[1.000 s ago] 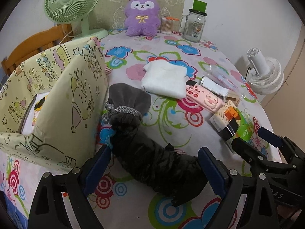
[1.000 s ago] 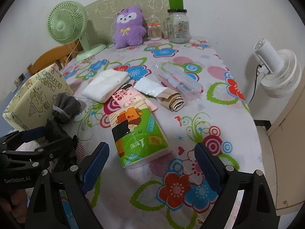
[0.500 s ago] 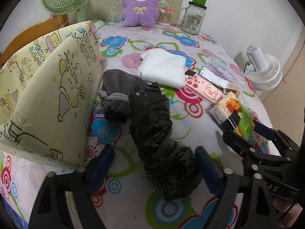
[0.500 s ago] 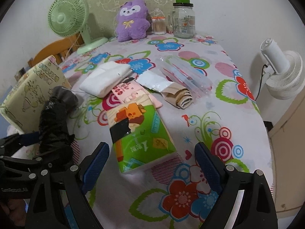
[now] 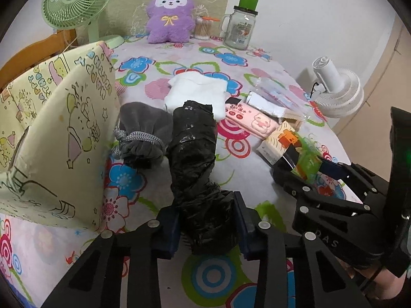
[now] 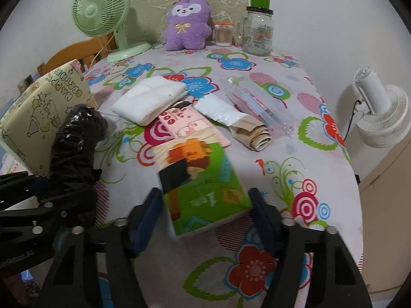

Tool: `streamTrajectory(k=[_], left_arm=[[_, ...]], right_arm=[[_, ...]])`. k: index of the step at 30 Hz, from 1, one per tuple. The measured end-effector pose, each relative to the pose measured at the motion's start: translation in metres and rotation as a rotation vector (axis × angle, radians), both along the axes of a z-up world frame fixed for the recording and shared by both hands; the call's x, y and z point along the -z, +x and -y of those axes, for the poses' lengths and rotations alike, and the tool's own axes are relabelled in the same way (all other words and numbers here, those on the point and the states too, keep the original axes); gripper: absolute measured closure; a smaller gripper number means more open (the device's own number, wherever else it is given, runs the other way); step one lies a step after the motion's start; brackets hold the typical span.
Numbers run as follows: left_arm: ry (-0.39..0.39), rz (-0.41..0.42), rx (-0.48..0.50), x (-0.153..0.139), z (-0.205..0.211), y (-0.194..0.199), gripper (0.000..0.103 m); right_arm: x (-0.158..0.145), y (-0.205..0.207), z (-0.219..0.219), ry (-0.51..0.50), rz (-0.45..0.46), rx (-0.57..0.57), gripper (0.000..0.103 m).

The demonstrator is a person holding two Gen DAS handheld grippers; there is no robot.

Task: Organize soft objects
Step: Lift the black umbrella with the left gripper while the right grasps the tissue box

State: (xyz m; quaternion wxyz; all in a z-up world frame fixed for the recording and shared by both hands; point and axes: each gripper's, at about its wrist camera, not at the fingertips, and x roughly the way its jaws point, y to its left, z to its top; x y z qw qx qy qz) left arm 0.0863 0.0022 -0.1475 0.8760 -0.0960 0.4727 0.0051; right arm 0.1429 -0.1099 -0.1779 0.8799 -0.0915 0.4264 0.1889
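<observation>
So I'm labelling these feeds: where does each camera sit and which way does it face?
Left wrist: on the left gripper, facing along the table; clamps the black roll; right gripper shows.
Right wrist: on the right gripper, straddling the green tissue pack; left gripper shows.
Shared: purple plush.

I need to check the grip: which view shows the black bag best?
Left wrist. The black bag runs up the frame centre, its near end pinched in the left tool. The right wrist view shows it only at the left edge, its grip point hidden behind that tool.
</observation>
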Motion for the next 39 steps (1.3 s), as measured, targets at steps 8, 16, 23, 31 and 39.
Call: streamTrajectory(k=[8, 16, 23, 31, 39], left_arm=[[0.002, 0.034, 0.008, -0.007, 0.000, -0.003, 0.070], [0.006, 0.055, 0.005, -0.013, -0.002, -0.007, 0.070], [0.009, 0.078, 0.005, -0.020, -0.003, -0.011, 0.070], [0.015, 0.108, 0.004, -0.029, -0.005, -0.019, 0.070], [0.021, 0.139, 0.000, -0.039, -0.006, -0.026, 0.070]], right_arm=[[-0.002, -0.001, -0.002, 0.004, -0.010, 0.000, 0.040], [-0.009, -0.004, 0.002, 0.011, 0.009, 0.019, 0.040], [-0.018, -0.009, 0.006, 0.022, 0.030, 0.035, 0.040], [-0.032, -0.019, 0.007, 0.032, 0.061, 0.039, 0.040], [-0.045, -0.026, 0.006, 0.039, 0.089, 0.044, 0.040]])
